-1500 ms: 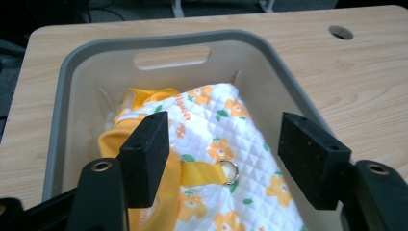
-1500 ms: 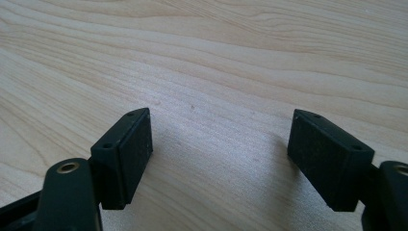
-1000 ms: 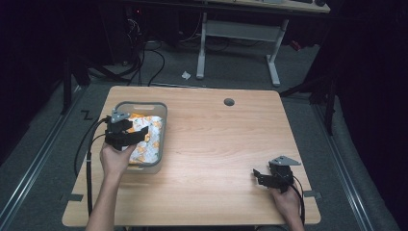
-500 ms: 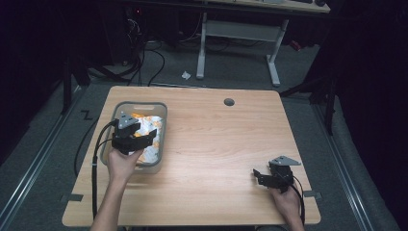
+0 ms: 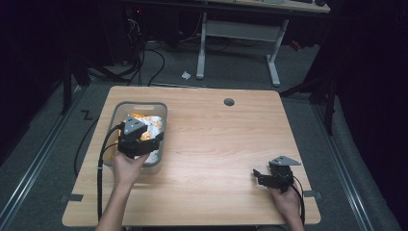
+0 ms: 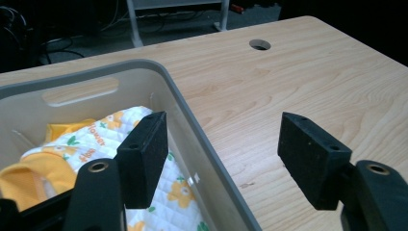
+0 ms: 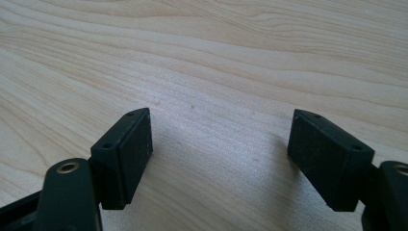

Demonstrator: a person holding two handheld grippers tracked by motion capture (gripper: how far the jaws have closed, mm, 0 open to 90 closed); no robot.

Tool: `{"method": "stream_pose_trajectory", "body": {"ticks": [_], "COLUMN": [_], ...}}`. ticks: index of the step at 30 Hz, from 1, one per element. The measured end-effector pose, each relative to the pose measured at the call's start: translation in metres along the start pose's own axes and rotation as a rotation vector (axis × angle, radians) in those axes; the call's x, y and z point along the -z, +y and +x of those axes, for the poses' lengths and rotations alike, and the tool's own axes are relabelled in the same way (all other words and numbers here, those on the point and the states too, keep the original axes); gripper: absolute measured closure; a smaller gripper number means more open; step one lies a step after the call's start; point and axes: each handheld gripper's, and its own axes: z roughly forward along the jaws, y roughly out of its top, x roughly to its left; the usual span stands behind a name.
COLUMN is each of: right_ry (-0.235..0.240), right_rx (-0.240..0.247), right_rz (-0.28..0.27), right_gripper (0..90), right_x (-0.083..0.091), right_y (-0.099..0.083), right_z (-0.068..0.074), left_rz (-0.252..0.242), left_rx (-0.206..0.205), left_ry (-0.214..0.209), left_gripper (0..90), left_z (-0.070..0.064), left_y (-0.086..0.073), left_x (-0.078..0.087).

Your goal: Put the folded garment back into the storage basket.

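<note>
1. The left claw (image 5: 153,140) is hovering over the right-hand wall of the grey bin (image 5: 118,107) at the left side of the bench (image 5: 221,144), jaws spread wide and holding nothing; in the left gripper view (image 6: 221,159) one jaw is hanging inside the bin and the other outside it, above bare wood.
2. The white cloth with yellow flowers (image 6: 120,139) is lying crumpled inside the bin, beside a plain yellow piece of fabric (image 6: 33,173); whether these are one garment or two, I cannot tell.
3. The right claw (image 5: 260,177) is resting low near the bench's front right corner, also wide open and empty, well apart from the bin; its own view (image 7: 219,159) is looking across plain wood grain.
4. Likely trouble: with the left jaws straddling the wall, closing now would probably be pinching plastic rather than cloth, and lifting could be tipping or dragging the light bin.
5. A shallow bite on loose fabric may be slipping out.
6. The cable hole (image 5: 229,102) is sitting at the far edge, out of the way; the bin wall itself is what is standing between the claw and the cloth.
</note>
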Motion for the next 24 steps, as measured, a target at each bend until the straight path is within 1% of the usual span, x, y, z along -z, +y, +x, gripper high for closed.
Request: {"method": "stream_pose_trajectory", "body": {"ticks": [5,7,9,10,16,20,24], "right_ry": [0.000,0.000,0.001,0.000,0.000,0.000,0.000], "right_rx": [0.000,-0.001,0.000,0.000,-0.001,0.000,0.000], "right_rz": [-0.001,-0.001,-0.001,-0.001,-0.001,-0.001,-0.001], "right_gripper": [24.1,24.1,24.1,24.1,24.1,24.1,24.1], "right_x": [0.000,0.000,0.000,0.000,0.000,0.000,0.000], "right_y": [0.000,0.000,0.000,0.000,0.000,0.000,0.000], "right_z": [0.000,0.000,0.000,0.000,0.000,0.000,0.000], "left_rz": [0.004,0.016,0.022,0.021,0.021,0.023,0.029], "left_rx": [-0.015,-0.040,-0.049,-0.058,-0.069,-0.062,-0.062], "left_ry": [-0.005,0.013,0.009,0.014,-0.014,-0.034,-0.045], "left_gripper": [35.2,35.2,35.2,35.2,35.1,35.0,35.0], "left_z": [-0.008,-0.011,-0.014,-0.015,-0.027,-0.033,-0.038], "left_y": [-0.003,-0.005,-0.006,-0.007,-0.009,-0.012,-0.015], "left_x": [-0.002,-0.003,-0.005,-0.006,-0.009,-0.012,-0.014]}}
